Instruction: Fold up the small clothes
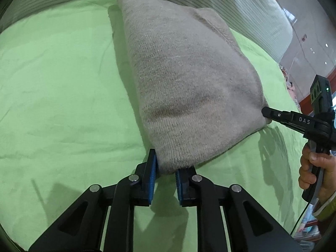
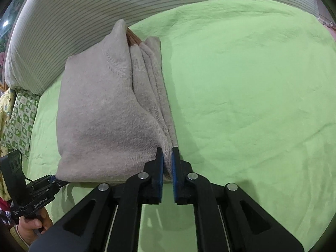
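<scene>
A beige knitted garment (image 1: 189, 79) lies folded on a green sheet (image 1: 63, 84). My left gripper (image 1: 166, 166) is shut on its near corner, the blue pads pinching the knit. My right gripper (image 1: 265, 113) shows at the right in the left wrist view, closed on the other near corner. In the right wrist view the garment (image 2: 100, 115) is doubled over, with several layered edges along its right side. My right gripper (image 2: 167, 157) pinches those edges. My left gripper (image 2: 55, 179) holds the lower left corner there.
A striped white-grey quilt (image 2: 84, 10) runs along the far edge of the green sheet (image 2: 252, 84). A green patterned pillow (image 2: 21, 115) lies at the left. A hand (image 1: 310, 168) holds the right gripper's handle. The floor (image 1: 310, 52) lies beyond the bed.
</scene>
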`<state>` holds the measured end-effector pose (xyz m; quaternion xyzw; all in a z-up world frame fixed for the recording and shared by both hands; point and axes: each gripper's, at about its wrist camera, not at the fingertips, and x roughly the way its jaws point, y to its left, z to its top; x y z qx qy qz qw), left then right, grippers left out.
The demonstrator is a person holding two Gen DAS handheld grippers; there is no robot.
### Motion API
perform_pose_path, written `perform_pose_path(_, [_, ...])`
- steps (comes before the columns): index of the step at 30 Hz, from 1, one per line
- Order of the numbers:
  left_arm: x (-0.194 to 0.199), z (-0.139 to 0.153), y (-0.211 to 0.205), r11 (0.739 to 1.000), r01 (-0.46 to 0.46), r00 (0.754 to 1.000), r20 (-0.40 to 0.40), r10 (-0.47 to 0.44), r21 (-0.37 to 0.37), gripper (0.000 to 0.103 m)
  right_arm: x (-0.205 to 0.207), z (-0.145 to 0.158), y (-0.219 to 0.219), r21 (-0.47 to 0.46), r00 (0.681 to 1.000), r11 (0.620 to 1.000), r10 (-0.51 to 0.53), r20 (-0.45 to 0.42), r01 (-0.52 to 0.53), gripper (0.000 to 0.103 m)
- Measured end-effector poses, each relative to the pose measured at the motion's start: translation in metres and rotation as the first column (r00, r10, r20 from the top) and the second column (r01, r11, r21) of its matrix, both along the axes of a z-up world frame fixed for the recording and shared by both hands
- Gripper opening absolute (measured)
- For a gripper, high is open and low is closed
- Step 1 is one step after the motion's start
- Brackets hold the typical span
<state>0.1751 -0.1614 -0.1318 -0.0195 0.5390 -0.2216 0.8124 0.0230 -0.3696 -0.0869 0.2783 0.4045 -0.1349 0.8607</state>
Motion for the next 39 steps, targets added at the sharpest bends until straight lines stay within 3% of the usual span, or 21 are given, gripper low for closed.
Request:
perform_pose_path(2, [0.000, 0.003, -0.001, 1.000, 0.000, 1.000, -0.016, -0.001, -0.018, 0.022, -0.003, 0.005, -0.003, 0.018, 1.000, 1.000, 0.004, 0.003, -0.004, 0.020])
perform_pose_path(6, [-0.015, 0.020, 0.012, 0.998, -0.014, 1.000, -0.014, 0.013, -0.066, 0.044, -0.021, 0.024, -0.011, 0.015, 0.997, 1.000, -0.016, 0.070, 0.015, 0.036])
perform_pose_path(8, [-0.019, 0.029, 0.019, 0.996, -0.040, 0.999, -0.007, 0.040, -0.083, 0.050, -0.024, 0.035, -0.011, -0.003, 0.993, 1.000, -0.028, 0.116, 0.028, 0.051])
perform_pose_path(10, [-0.019, 0.035, 0.030, 0.991, -0.088, 0.996, -0.011, 0.087, -0.105, 0.057, -0.020, 0.042, -0.011, -0.019, 0.989, 0.999, -0.033, 0.141, 0.036, 0.052])
perform_pose_path(20, [0.021, 0.044, 0.032, 0.967, -0.204, 0.979, -0.042, 0.200, -0.154, 0.063, 0.047, 0.050, -0.011, -0.021, 0.984, 0.999, -0.024, 0.175, 0.028, 0.064])
perform_pose_path(23, [0.037, 0.044, 0.028, 0.963, -0.216, 0.976, -0.053, 0.210, -0.160, 0.069, 0.071, 0.055, -0.018, -0.026, 0.983, 0.999, -0.015, 0.185, 0.020, 0.077])
perform_pose_path(29, [0.057, 0.041, 0.021, 0.946, -0.257, 0.966, -0.084, 0.245, -0.198, 0.070, 0.106, 0.042, -0.028, -0.021, 0.995, 1.000, 0.023, 0.095, -0.021, 0.078])
perform_pose_path(34, [0.065, 0.036, 0.016, 0.945, -0.262, 0.964, -0.095, 0.247, -0.196, 0.071, 0.107, 0.018, -0.037, -0.087, 1.000, 0.996, 0.004, -0.011, -0.005, 0.075])
perform_pose_path(35, [0.065, 0.035, 0.016, 0.946, -0.261, 0.964, -0.096, 0.247, -0.193, 0.071, 0.102, 0.015, -0.043, -0.079, 1.000, 0.997, -0.022, -0.008, 0.021, 0.075])
perform_pose_path(37, [0.070, 0.032, 0.017, 0.946, -0.260, 0.964, -0.098, 0.246, -0.191, 0.071, 0.088, 0.008, -0.061, 0.021, 0.997, 0.997, -0.077, 0.028, 0.077, 0.073])
perform_pose_path(39, [0.073, 0.029, 0.022, 0.946, -0.265, 0.963, -0.102, 0.249, -0.186, 0.071, 0.081, 0.011, -0.063, 0.056, 0.995, 0.995, -0.081, 0.059, 0.078, 0.073])
